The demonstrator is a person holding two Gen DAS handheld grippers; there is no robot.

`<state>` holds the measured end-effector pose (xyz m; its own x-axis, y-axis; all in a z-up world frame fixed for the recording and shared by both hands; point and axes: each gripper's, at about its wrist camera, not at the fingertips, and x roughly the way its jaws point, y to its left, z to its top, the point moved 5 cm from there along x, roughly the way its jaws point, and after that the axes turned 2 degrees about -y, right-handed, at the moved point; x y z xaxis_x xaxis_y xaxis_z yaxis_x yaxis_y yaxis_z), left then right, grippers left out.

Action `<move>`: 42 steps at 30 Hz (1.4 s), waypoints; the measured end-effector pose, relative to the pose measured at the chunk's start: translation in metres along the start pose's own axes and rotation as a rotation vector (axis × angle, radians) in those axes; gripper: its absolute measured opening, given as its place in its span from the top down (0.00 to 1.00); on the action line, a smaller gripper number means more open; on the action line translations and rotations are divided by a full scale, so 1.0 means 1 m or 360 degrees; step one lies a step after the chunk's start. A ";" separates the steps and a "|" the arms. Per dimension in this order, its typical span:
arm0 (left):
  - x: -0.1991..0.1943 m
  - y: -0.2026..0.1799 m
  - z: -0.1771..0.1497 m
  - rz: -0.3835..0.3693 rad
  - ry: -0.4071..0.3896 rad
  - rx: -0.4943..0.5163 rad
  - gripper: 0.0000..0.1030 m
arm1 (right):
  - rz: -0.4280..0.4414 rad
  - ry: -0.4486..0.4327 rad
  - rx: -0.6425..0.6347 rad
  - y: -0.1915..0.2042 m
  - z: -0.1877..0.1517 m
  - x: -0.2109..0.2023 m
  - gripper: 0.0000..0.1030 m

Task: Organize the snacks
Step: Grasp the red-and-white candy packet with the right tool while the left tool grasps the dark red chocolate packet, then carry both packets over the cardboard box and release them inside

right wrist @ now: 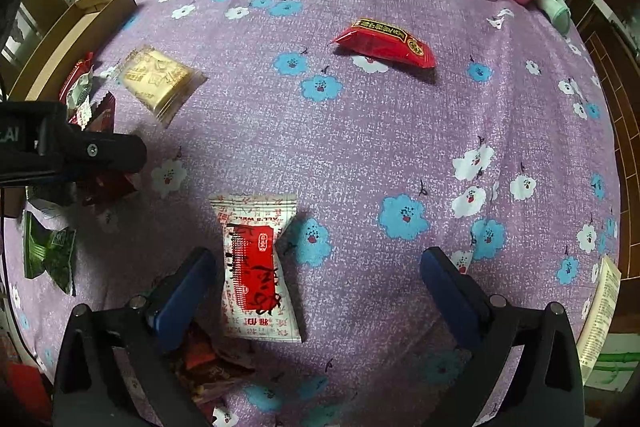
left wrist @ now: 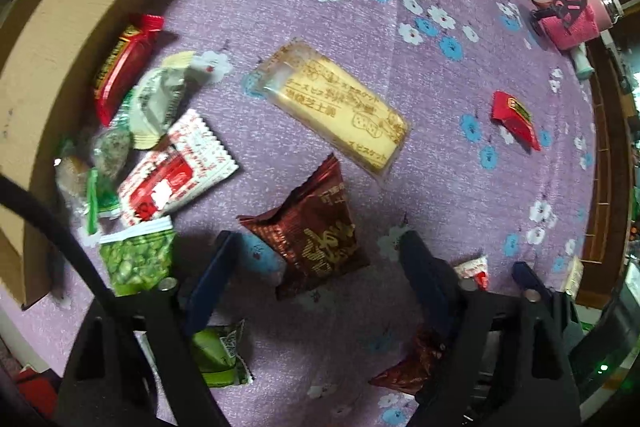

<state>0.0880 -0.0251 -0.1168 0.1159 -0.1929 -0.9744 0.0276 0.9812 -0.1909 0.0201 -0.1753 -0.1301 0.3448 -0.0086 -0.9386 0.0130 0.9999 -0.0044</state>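
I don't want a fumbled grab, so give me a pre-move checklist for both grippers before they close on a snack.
1. Left gripper open: ok, fingers spread wide.
2. Dark red foil packet between the left fingers: ok, it lies flat in the gap.
3. Right gripper open: ok.
4. White and red packet centred for the right gripper: not ok, it lies close to the left finger, far from the other.
5. Cardboard box ready to take snacks: cannot tell, only its outer wall shows.
6. Nothing else in the left grasp: ok, the yellow biscuit pack lies apart, beyond the foil packet.
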 end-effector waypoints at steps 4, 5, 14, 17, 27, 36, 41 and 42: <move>-0.002 0.000 -0.001 0.0043 -0.0024 0.0002 0.34 | -0.0005 -0.0010 0.0007 0.000 0.000 0.000 0.00; -0.003 0.001 -0.001 0.0048 -0.0023 -0.0002 0.39 | -0.0005 -0.0015 0.0011 0.000 0.000 0.000 0.00; -0.004 0.000 -0.002 -0.0033 0.0061 -0.0007 0.63 | -0.0005 -0.0172 -0.0030 -0.001 -0.004 -0.015 0.55; -0.005 -0.004 -0.006 -0.0033 0.0049 0.0042 0.65 | 0.0013 -0.0166 -0.0085 0.002 -0.004 -0.018 0.67; -0.007 -0.014 -0.018 -0.0218 0.0079 0.0135 0.66 | 0.0051 -0.0259 -0.0119 0.005 -0.010 -0.040 0.68; -0.021 -0.021 -0.036 -0.0277 0.0080 0.0287 0.66 | 0.0068 -0.0348 -0.0093 0.005 -0.014 -0.071 0.68; -0.024 -0.024 -0.047 -0.0274 0.0071 0.0361 0.66 | 0.0094 -0.0366 -0.0077 0.006 -0.015 -0.081 0.68; -0.024 -0.023 -0.046 -0.0267 0.0068 0.0368 0.66 | 0.0111 -0.0364 -0.0071 0.007 -0.015 -0.082 0.68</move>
<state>0.0386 -0.0431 -0.0941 0.0488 -0.3469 -0.9366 0.2692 0.9076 -0.3222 -0.0224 -0.1678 -0.0581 0.5471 0.0632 -0.8347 -0.0581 0.9976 0.0374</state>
